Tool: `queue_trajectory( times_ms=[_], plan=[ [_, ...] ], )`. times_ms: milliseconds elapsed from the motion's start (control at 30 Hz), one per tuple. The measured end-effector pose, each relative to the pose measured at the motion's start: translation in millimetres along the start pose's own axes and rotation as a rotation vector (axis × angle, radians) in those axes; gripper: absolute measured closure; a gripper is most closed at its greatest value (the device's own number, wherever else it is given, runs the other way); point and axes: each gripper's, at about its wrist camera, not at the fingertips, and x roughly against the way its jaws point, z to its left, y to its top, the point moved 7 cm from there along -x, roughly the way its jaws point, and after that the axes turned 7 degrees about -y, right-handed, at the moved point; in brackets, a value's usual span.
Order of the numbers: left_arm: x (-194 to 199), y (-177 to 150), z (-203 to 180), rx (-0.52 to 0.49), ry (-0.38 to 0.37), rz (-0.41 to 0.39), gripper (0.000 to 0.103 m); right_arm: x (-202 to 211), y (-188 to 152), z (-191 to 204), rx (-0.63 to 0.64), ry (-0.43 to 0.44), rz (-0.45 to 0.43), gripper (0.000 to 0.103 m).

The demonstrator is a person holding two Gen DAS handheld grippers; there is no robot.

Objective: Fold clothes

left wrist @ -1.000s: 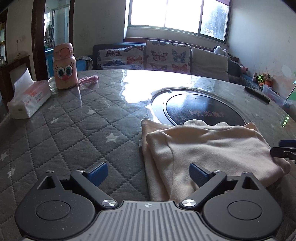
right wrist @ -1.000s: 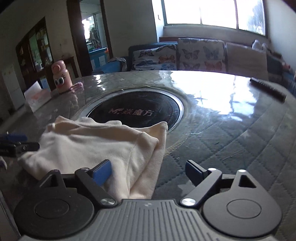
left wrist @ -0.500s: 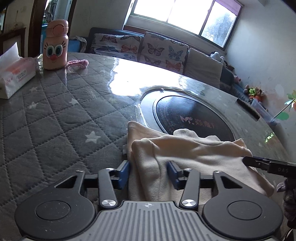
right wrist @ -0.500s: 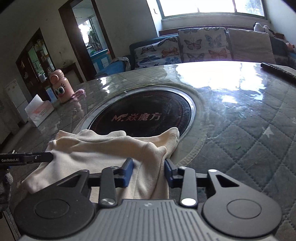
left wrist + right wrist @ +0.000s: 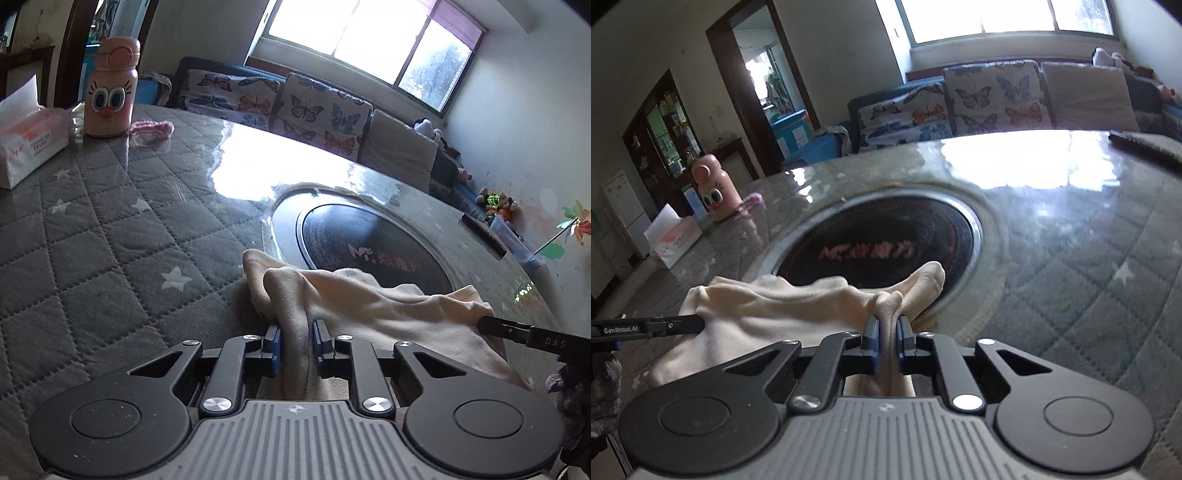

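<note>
A cream garment (image 5: 388, 306), folded in layers, lies near the front of the round table, partly over the dark round inset. My left gripper (image 5: 295, 345) is shut on its left edge, with cloth bunched between the blue pads. My right gripper (image 5: 886, 341) is shut on the garment's (image 5: 783, 314) right edge and lifts it slightly. Each gripper's fingers show in the other view, at the far right in the left wrist view (image 5: 517, 330) and at the far left in the right wrist view (image 5: 653, 326).
The table has a grey quilted star cover (image 5: 92, 236) under glass and a dark round inset (image 5: 369, 247). A pink cartoon bottle (image 5: 110, 88), a tissue box (image 5: 26, 136) and a pink band (image 5: 153, 127) stand far left. A dark remote (image 5: 484, 234) lies far right. A butterfly sofa is behind.
Both grippers went from wide open to shut on the garment's two side edges. The cloth now bunches up between the pads and its edges rise off the table.
</note>
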Motion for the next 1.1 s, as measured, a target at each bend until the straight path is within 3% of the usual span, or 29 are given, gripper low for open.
queue_trajectory(
  times_ms=[333, 633, 800, 900, 1033, 1100],
  plan=[
    [48.2, 30.7, 22.5, 0.011, 0.031, -0.123, 0.085, -2.7, 45.5, 59.9, 0.105, 0.081, -0.064, 0.096],
    [91.2, 74.8, 72.8, 0.017, 0.161, -0.225, 0.085, -46.4, 89.5, 131.9, 0.151, 0.201, -0.089, 0.096],
    [95.2, 78.9, 104.0, 0.035, 0.24, -0.219, 0.084, -80.0, 98.2, 158.7, 0.169, 0.236, -0.065, 0.096],
    [88.0, 69.5, 121.3, 0.053, 0.297, -0.18, 0.077, -106.3, 96.3, 168.4, 0.176, 0.212, -0.016, 0.094],
    [85.8, 64.8, 131.7, 0.053, 0.333, -0.168, 0.061, -120.0, 90.7, 167.1, 0.214, 0.165, 0.0, 0.092],
    [84.2, 69.2, 131.3, 0.048, 0.333, -0.171, 0.061, -123.4, 89.5, 168.5, 0.235, 0.157, 0.003, 0.092]
  ],
)
